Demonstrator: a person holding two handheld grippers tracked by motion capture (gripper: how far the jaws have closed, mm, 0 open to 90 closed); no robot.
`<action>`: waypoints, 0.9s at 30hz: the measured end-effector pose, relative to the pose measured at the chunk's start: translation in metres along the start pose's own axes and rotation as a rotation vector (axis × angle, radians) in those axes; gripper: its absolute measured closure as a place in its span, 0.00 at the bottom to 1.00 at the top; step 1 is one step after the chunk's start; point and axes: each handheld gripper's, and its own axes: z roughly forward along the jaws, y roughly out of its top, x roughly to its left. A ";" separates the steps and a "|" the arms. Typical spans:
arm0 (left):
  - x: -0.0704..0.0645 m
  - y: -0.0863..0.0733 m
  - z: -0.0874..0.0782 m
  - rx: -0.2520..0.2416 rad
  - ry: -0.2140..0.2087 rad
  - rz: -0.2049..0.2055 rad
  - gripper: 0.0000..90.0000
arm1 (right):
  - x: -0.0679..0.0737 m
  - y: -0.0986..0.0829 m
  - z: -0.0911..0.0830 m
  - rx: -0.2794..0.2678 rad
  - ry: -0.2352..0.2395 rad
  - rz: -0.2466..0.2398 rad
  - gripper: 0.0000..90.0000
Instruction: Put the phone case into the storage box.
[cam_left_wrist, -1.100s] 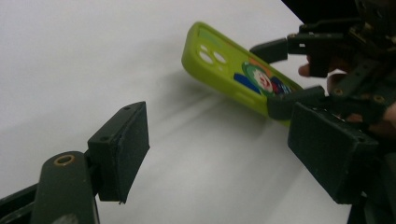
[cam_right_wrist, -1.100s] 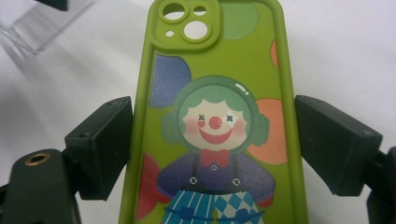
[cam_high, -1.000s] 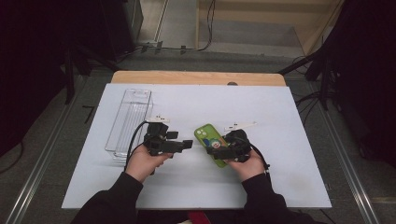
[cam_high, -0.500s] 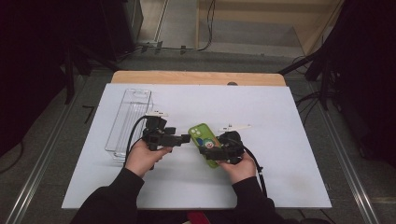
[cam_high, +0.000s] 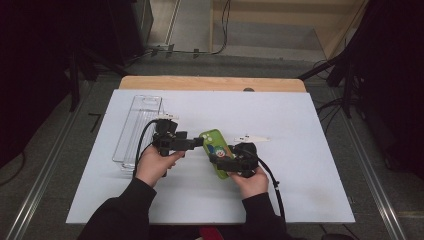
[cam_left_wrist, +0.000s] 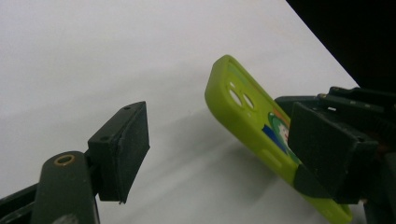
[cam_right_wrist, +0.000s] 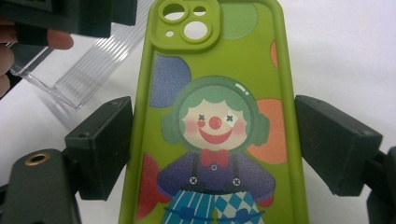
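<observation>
A lime-green phone case (cam_high: 215, 147) printed with a clown (cam_right_wrist: 215, 126) is held tilted, its camera end raised off the white table (cam_high: 300, 165). My right gripper (cam_high: 221, 161) is shut on the case's long sides, one pad on each edge (cam_right_wrist: 212, 140). From the left, my left gripper (cam_high: 201, 142) points at the case's camera end and stands open. In the left gripper view the case (cam_left_wrist: 247, 116) slants between that gripper's wide-apart jaws (cam_left_wrist: 219, 137), and neither pad presses on it.
A clear plastic tray (cam_high: 137, 127) lies along the table's left side, just behind the left hand (cam_right_wrist: 88, 70). A small white strip (cam_high: 250, 138) lies just right of the case. The table's wooden back edge (cam_high: 210, 82) runs across the far side.
The right gripper has carried the case a little to the left. The left gripper's jaws have come up to the case's camera end.
</observation>
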 end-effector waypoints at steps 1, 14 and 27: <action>0.000 0.000 0.001 -0.002 -0.005 -0.004 0.24 | 0.000 -0.001 0.001 -0.007 0.002 0.008 0.16; -0.005 0.006 0.016 0.007 0.036 -0.012 0.27 | 0.006 -0.009 0.007 -0.075 0.024 0.033 0.16; 0.000 0.008 0.026 0.023 0.028 -0.089 0.38 | 0.009 -0.012 0.011 -0.120 0.014 0.031 0.16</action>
